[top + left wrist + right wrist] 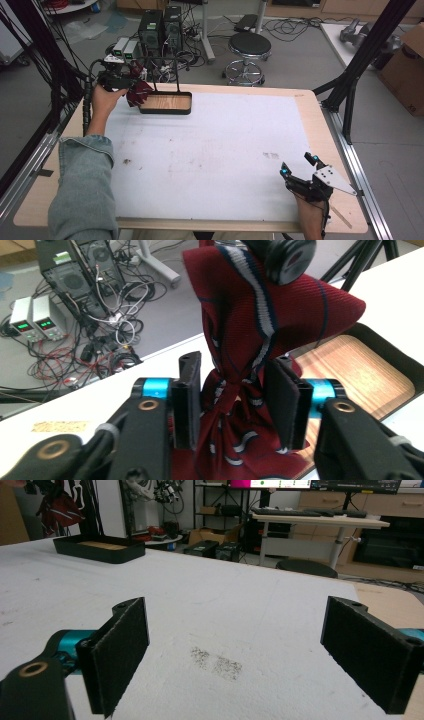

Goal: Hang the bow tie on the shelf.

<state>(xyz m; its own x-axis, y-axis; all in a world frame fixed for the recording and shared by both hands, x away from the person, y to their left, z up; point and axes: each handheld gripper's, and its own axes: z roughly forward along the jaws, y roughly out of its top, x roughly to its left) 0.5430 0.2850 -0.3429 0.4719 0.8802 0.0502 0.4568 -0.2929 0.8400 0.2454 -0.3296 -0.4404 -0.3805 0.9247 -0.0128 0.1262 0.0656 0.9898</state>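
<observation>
Left claw (232, 405) clamped on dark red patterned fabric with white and navy stripes (260, 315), bunched between the pads, held up at far left of the counter (210, 150), just beside the black rectangular tray with wooden bottom (166, 103). Fabric hanging partly over tray's near edge in left gripper view. Right claw (299, 166) wide open, holding nothing, low over white counter surface at near right corner, well apart from tray.

Bunched dark-red striped tie (240, 340) hangs above black wood-bottomed tray (395, 365).
</observation>
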